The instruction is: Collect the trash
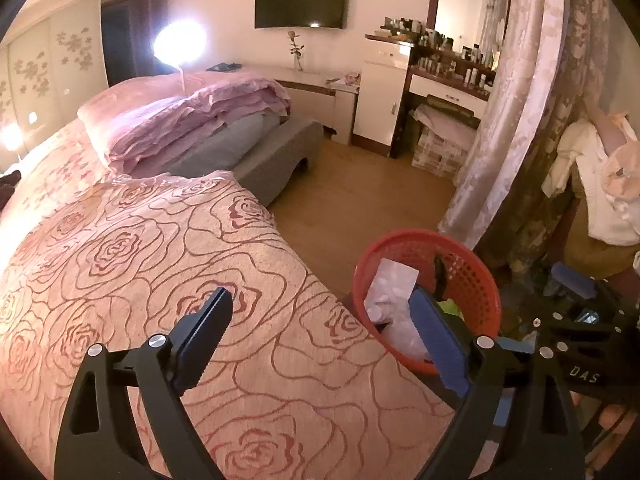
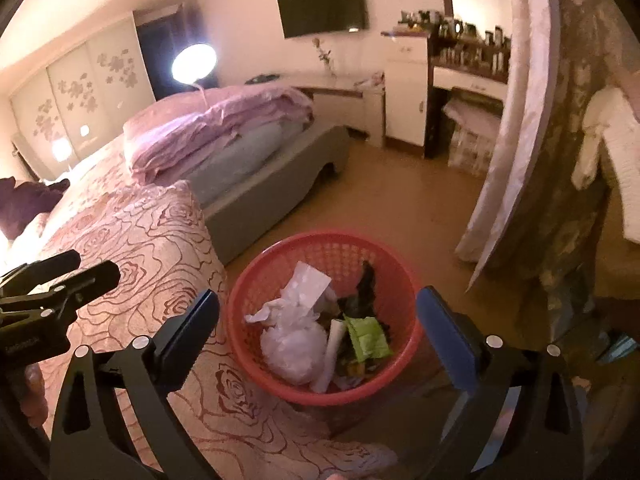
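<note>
Black hand-held gripper (image 2: 318,334), blue-padded fingers (image 2: 446,338)

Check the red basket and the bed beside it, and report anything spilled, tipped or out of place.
Nothing stands out. The red basket sits upright on the floor against the bed, and the trash, white crumpled paper and a green wrapper, lies inside it. No litter shows on the rose bedspread or the floor nearby. Both grippers are open and empty.

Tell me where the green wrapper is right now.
In the right wrist view the green wrapper lies inside the red basket on the floor beside the bed, right of the white bag.
</note>
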